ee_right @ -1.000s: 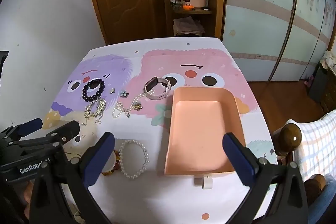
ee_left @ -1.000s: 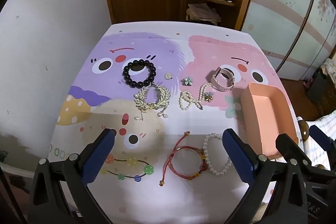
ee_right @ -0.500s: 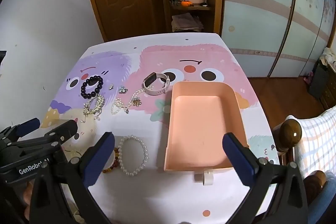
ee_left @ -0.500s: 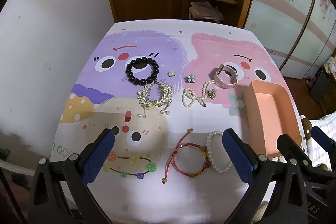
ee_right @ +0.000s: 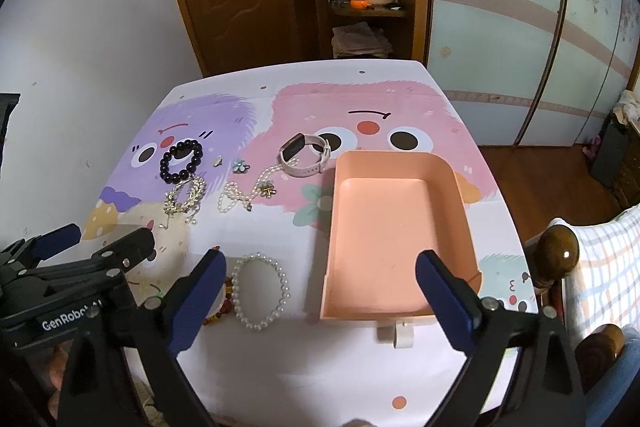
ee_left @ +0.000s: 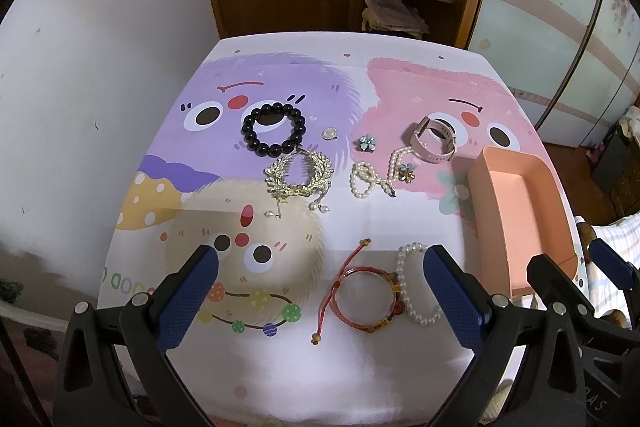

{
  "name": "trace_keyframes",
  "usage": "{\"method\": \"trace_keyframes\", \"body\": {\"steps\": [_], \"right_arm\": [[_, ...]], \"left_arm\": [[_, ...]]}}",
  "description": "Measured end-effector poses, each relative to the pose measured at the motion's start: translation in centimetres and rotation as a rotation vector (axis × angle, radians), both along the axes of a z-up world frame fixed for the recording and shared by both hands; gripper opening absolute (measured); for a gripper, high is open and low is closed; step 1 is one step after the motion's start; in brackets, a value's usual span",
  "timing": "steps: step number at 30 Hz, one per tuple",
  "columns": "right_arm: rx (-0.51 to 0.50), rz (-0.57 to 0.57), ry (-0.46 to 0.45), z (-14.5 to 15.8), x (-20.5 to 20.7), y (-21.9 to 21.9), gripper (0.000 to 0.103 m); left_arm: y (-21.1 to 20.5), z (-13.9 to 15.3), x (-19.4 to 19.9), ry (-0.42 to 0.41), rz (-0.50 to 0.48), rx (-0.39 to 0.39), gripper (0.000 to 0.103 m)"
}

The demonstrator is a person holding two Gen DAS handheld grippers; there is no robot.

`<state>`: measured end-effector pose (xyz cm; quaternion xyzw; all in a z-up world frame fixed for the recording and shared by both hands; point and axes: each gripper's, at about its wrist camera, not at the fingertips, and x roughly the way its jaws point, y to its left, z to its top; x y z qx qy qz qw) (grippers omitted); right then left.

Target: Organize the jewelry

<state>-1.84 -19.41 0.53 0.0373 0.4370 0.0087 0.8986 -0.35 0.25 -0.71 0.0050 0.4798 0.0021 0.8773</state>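
Left gripper [ee_left: 320,291] hovers above the cartoon-printed tablecloth [ee_left: 400,75], fingers apart and empty. Right gripper [ee_right: 320,291]: jaws wide, just closing slightly, nothing between them. Red cord bracelet [ee_left: 362,297] touches white pearl bracelet [ee_right: 260,291], just beside the empty rectangular peach plastic tray [ee_right: 384,227].

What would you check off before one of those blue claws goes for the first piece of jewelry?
1. Pink tray empty and ready for pieces: ok.
2. Right gripper wide, nothing between its jaws, though they have just been closing a little: ok.
3. Left gripper open and empty: ok.
4. White pearl bracelet lying flat and free to grab: not ok, in the left view it touches the red cord bracelet.
5. Pink watch lying clear of the tray: ok.
6. Pearl necklace untangled: cannot tell.
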Motion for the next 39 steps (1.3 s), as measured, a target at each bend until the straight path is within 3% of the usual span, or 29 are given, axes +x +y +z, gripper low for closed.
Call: {"method": "trace_keyframes", "body": {"steps": [39], "right_arm": [[0.053, 0.031, -0.002, 0.7, -1.3, 0.4, 0.095]], "left_arm": [[0.4, 0.8, -1.6, -0.032, 0.006, -0.012, 0.101]]}}
